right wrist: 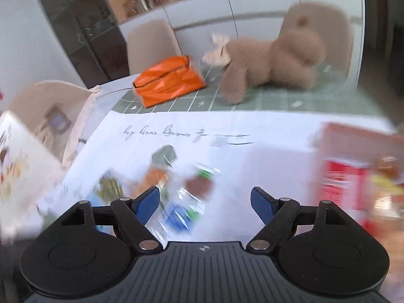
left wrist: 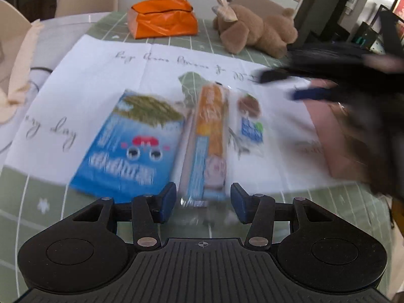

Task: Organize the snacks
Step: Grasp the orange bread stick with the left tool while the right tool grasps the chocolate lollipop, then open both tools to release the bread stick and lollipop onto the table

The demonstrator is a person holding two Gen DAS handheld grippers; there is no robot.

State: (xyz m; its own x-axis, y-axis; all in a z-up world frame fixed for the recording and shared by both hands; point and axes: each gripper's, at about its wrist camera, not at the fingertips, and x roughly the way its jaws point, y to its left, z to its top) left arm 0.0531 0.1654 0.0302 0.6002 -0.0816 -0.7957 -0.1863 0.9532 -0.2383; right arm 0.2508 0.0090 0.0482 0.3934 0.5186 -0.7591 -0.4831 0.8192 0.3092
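Orange snack pack lies lengthwise, near end between left tool fingers.

Blue snack bag, orange-and-blue biscuit pack, orange pouch, brown plush toy

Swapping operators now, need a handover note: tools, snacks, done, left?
Left tool: open, empty, over the near end of the long orange-and-blue wrapped biscuit pack.
Right tool: open, empty, above the small clear packet with a brown cookie.
Flat blue seaweed snack packet lies left of the biscuit pack, all on the white paper sheet.
Done: nothing visibly sorted.
Left: all three snacks.
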